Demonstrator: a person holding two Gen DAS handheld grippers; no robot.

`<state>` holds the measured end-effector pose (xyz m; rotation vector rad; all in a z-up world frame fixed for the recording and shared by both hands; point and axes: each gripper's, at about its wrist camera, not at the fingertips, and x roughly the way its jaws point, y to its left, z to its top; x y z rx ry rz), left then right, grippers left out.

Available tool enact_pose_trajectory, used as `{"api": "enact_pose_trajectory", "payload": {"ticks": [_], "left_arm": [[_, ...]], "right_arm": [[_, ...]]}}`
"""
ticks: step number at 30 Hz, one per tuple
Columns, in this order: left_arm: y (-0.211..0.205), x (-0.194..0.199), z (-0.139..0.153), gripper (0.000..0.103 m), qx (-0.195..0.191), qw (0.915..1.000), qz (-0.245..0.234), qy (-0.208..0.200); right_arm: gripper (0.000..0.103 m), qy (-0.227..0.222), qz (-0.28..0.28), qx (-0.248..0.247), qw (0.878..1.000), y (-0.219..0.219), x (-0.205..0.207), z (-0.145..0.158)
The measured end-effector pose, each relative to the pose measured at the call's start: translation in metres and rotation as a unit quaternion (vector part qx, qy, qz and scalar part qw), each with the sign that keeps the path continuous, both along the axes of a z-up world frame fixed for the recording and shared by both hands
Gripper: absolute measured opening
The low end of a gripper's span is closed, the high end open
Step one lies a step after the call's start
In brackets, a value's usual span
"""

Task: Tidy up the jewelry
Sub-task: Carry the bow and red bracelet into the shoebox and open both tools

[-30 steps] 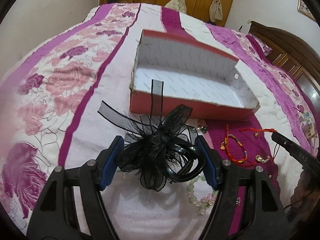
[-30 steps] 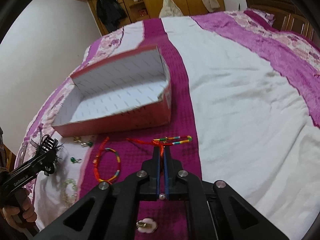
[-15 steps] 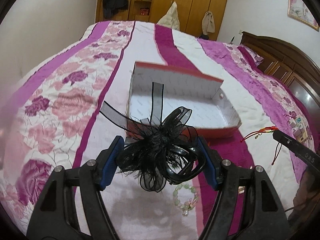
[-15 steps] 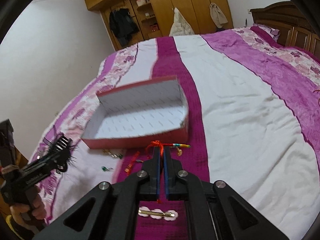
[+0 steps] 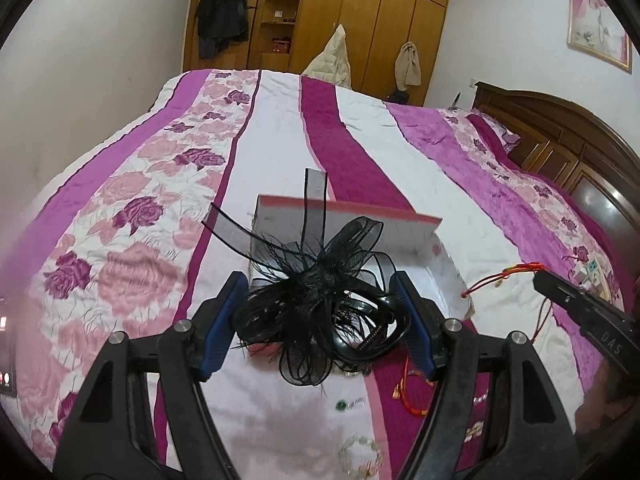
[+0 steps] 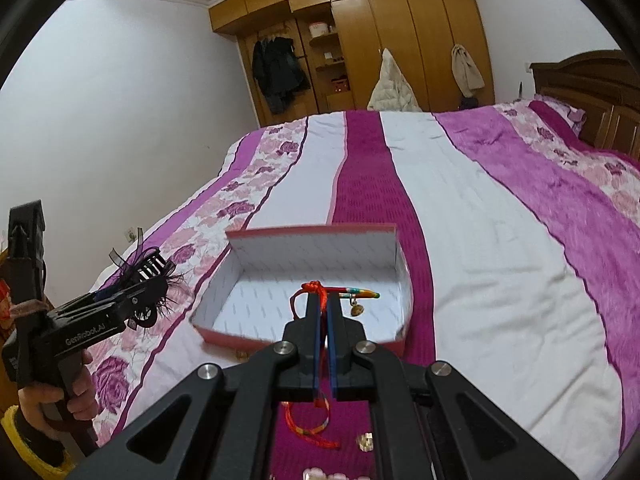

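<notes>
Now both grippers are up off the bedspread (image 6: 500,280) and carrying their loads toward the box (image 6: 316,248) — a second ago the red bracelet was only just being pinched where it lay, and the black hair clip sat low over the quilt. My left gripper (image 5: 320,316) has its blue pads pressed against either side of the black hair clip (image 5: 320,296), the feathers and ribbon bunched between them, and in the left view the box wall (image 5: 352,224) stands right behind it, so the clip hangs near the box's front edge rather than over its floor. My right gripper (image 6: 325,308) has its jaws pinched almost fully together on the knotted end of the red bracelet (image 6: 338,292); the coloured band and a small charm stick out to the right, and in the right view they sit in front of the white inside of the box, though I cannot tell for sure whether they are above it or short of it. The box looks empty inside as far as I can see. Left behind on the bedspread are a second red bracelet (image 6: 308,424), a green bead bracelet (image 5: 360,456) and some small pieces. I judge the next step is to move forward and release — the cord may snag on the pads.
</notes>
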<state>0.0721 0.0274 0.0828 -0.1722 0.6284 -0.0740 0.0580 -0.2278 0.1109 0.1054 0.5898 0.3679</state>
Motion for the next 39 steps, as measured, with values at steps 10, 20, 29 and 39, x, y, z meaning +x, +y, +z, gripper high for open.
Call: {"api": "enact_pose_trajectory", "payload": {"ticks": [10,20,29,39], "left_arm": [[-0.010,0.050,-0.009,0.066,-0.002,0.9997,-0.010,0.021],[-0.021,0.099,-0.039,0.066,0.006,0.9977,-0.015,0.065],[-0.027,0.131,-0.073,0.066,0.021,0.9933,-0.005,0.113],[-0.029,0.147,-0.093,0.067,0.038,0.9867,0.013,0.158]], "right_arm": [[0.004,0.004,0.003,-0.017,1.000,0.019,0.054,-0.003],[0.004,0.050,-0.003,-0.029,0.998,0.028,0.117,-0.039],[0.004,0.089,-0.014,-0.034,0.995,0.031,0.160,-0.076],[0.004,0.127,-0.031,-0.057,0.990,0.033,0.186,-0.110]]}}
